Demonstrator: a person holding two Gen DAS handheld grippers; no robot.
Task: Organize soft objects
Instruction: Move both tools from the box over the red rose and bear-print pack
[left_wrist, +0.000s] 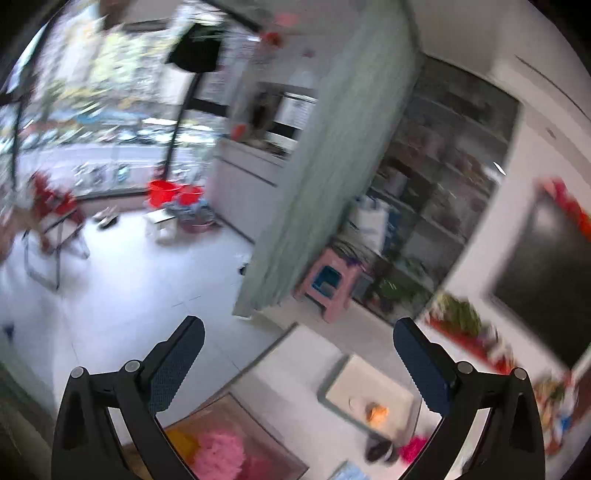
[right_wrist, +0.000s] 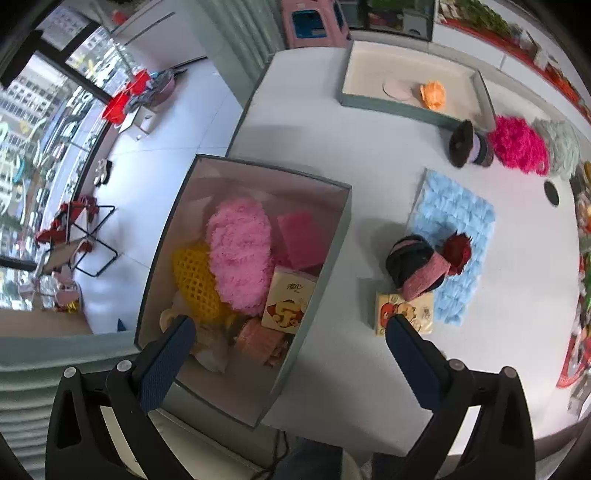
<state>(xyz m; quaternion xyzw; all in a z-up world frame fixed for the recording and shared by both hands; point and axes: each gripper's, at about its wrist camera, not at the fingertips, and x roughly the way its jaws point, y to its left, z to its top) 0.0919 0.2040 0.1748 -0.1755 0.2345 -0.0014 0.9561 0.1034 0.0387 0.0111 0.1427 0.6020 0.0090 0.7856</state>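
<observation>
The right claw hangs wide open and empty over the box. The tissue pack lies just right of it on the table. The left claw, also open and empty, points off into the room.

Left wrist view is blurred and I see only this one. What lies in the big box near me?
Observer: A fluffy pink pad, a yellow mesh sponge, a pink block and a tissue pack lie in the box.
Operator: What is still loose on the table?
Observer: A blue cloth with a black and pink roll at its edge, plus a magenta puff.
Operator: Is the right gripper holding anything?
Observer: No, the right gripper is open and empty, above the box's near end.
</observation>
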